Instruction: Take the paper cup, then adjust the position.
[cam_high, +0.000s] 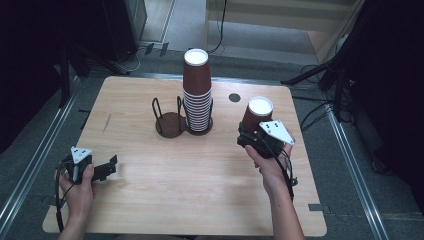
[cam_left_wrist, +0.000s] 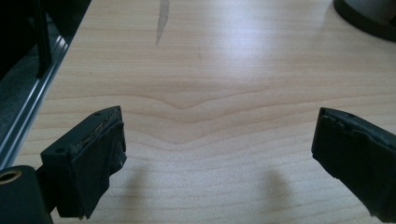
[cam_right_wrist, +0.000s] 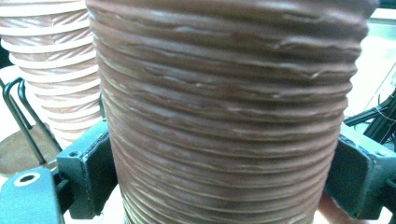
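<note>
The right claw (cam_high: 253, 134) is clamping an upturned cup (cam_high: 257, 115); squeezing harder is probably risking crushing it, while the left claw (cam_high: 111, 166) is sitting apart, empty.

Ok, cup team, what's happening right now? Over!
Right gripper shut on brown cup, upside down, right of the cup stack. Left gripper open, empty, over the table. Nothing blocking.
</note>
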